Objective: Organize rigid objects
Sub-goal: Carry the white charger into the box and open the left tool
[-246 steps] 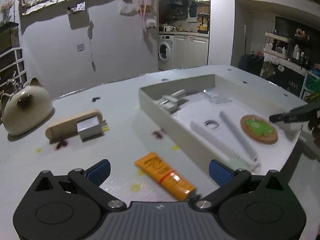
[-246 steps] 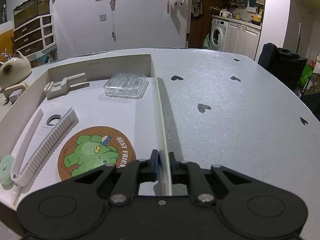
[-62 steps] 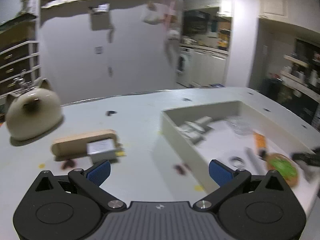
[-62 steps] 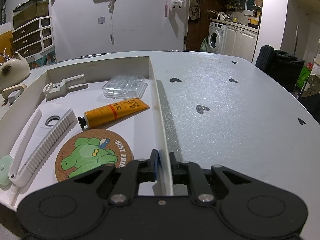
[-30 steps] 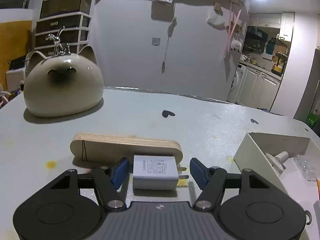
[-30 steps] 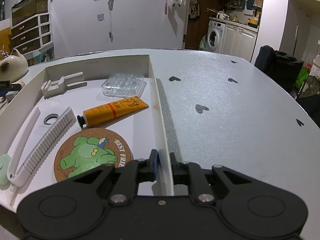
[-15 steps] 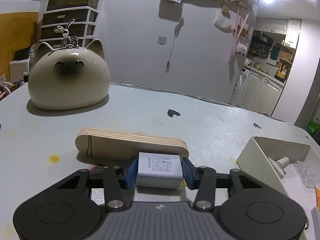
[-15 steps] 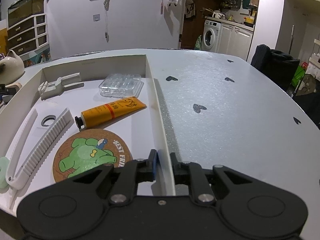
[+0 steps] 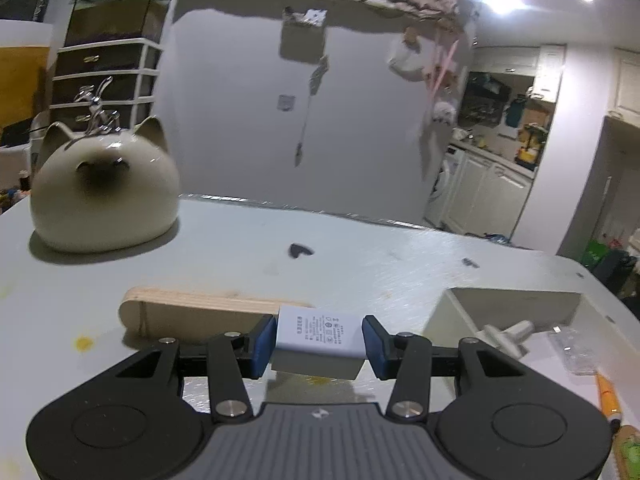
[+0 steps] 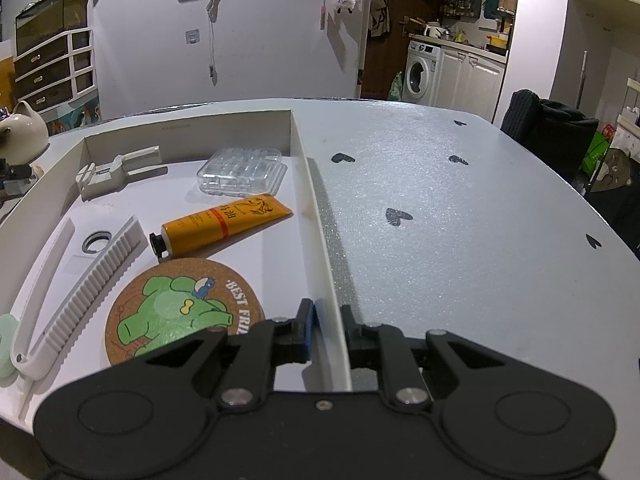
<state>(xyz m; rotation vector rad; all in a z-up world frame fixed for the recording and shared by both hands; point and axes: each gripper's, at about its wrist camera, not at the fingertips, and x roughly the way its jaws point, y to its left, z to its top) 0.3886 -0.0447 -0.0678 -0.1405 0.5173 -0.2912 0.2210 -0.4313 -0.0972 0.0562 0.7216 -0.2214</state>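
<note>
My left gripper [image 9: 319,340] is shut on a white charger block [image 9: 319,341] and holds it just above the table, in front of a wooden block [image 9: 200,312]. My right gripper [image 10: 327,326] is shut on the right wall of the white tray [image 10: 320,224]. The tray holds an orange tube [image 10: 224,226], a cork coaster with a green figure [image 10: 184,312], a white comb [image 10: 76,284], a clear plastic case [image 10: 242,170] and a grey clip [image 10: 118,170]. The tray's near corner also shows in the left wrist view [image 9: 508,300].
A cream cat-shaped pot [image 9: 104,196] stands at the table's back left. Yellow stains [image 9: 84,343] mark the table near the wooden block. Black heart marks [image 10: 398,216] dot the table right of the tray. A dark chair [image 10: 552,140] stands beyond the table's right edge.
My left gripper closed on the white charger block and has lifted it slightly off the table. My right gripper stays clamped on the tray wall.
</note>
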